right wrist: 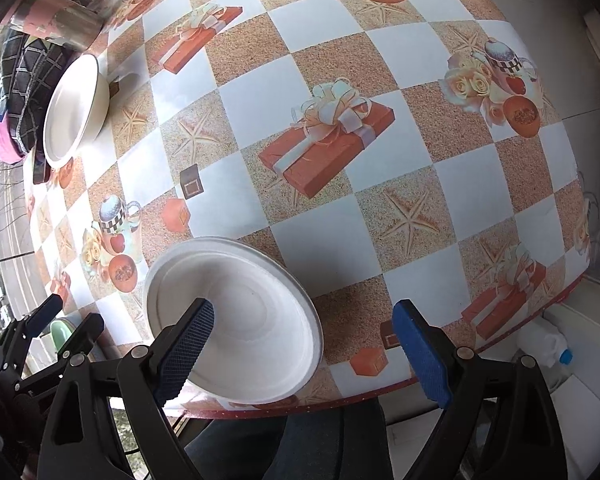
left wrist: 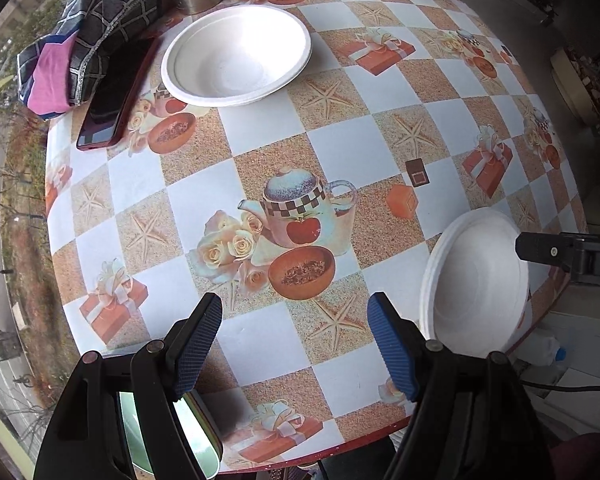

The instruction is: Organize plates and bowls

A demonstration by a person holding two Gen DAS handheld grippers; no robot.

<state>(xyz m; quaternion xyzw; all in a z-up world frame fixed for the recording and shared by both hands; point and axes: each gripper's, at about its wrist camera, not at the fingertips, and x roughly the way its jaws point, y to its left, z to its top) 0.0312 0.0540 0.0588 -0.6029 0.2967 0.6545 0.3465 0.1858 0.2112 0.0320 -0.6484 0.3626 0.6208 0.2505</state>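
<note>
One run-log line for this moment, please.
left gripper: open, empty | right gripper: open, empty | near bowl: table edge | far bowl: beside phone

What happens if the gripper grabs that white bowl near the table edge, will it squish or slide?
The near white bowl looks like thin moulded paper pulp, so it is probably very light and its rim may flex if pinched hard. On the smooth patterned tablecloth it would likely slide when nudged. It sits close to the table edge, so a push could tip it off.
</note>
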